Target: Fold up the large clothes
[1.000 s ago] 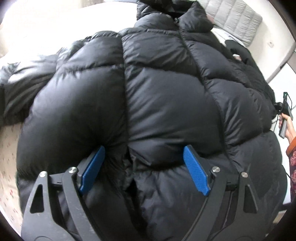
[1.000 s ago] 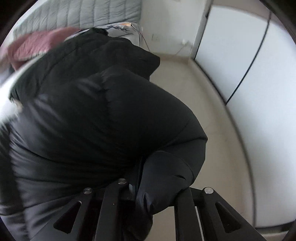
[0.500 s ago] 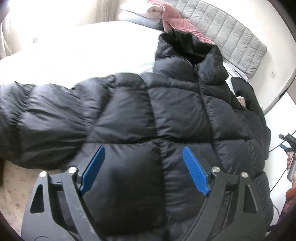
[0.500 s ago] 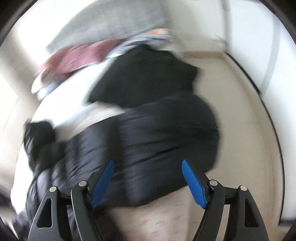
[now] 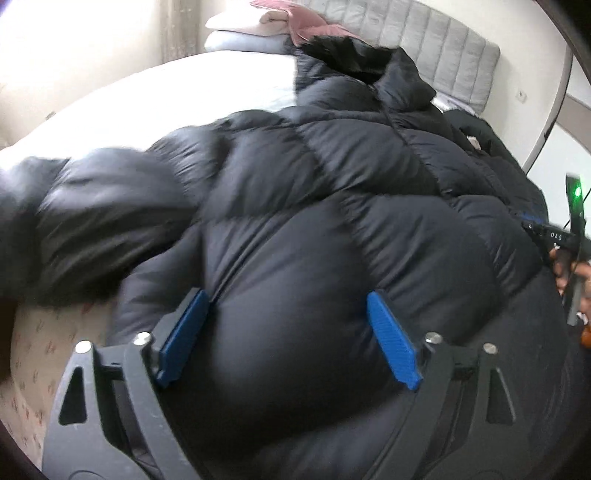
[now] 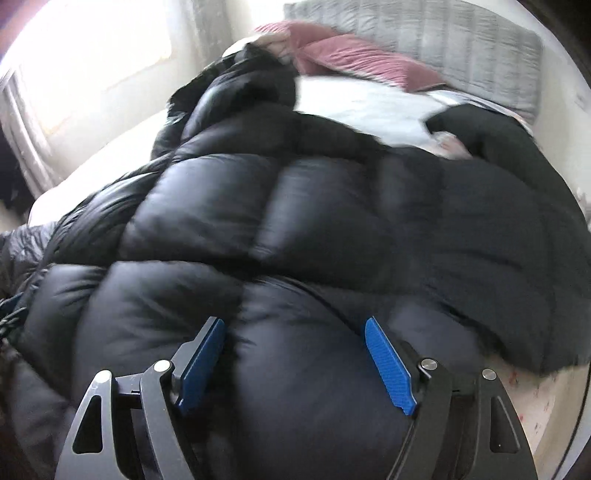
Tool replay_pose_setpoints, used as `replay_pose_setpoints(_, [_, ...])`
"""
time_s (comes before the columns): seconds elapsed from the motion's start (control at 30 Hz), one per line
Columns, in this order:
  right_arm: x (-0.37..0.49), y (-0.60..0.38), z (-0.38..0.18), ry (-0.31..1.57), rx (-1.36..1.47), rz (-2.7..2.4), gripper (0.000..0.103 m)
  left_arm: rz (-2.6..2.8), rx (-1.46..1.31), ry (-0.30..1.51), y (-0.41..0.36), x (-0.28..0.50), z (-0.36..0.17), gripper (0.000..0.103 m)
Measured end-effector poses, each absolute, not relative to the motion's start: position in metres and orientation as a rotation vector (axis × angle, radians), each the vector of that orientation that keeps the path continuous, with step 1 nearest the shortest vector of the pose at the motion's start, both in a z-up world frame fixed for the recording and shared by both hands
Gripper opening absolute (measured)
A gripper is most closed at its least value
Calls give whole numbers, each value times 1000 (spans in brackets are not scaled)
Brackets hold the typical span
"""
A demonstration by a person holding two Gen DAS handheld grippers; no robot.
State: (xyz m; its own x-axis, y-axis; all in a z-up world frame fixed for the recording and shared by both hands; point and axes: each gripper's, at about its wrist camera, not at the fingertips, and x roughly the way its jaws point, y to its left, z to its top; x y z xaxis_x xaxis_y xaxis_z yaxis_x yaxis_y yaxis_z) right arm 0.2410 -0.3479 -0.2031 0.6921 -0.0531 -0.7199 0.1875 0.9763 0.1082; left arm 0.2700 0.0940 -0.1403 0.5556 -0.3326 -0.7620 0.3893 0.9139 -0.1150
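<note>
A large black puffer jacket (image 5: 314, 206) lies spread on the bed, collar and hood toward the headboard; it also fills the right wrist view (image 6: 295, 229). My left gripper (image 5: 288, 306) is open, its blue pads set wide over the jacket's lower hem area, with a quilted bulge between them. My right gripper (image 6: 295, 332) is open too, its pads wide over the jacket's lower part. One sleeve (image 5: 92, 221) stretches out to the left. The right gripper's body and the hand holding it show at the right edge of the left wrist view (image 5: 569, 236).
The bed has a white sheet (image 5: 166, 99) and a patterned cover (image 5: 37, 354) at the near edge. Pink and white pillows (image 5: 295, 22) and a grey padded headboard (image 5: 443, 40) lie at the far end. A second dark garment (image 6: 491, 129) lies at the far right.
The right gripper let go of the jacket fabric, opened, and swung round over the jacket's lower part. The left gripper stayed open and dropped back close to the jacket.
</note>
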Motion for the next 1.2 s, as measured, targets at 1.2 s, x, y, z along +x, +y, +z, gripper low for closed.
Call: replay_pose_setpoints(1.2, [121,-263,-234,761,198,-51,94,-520,87,925,93,118,-143,102])
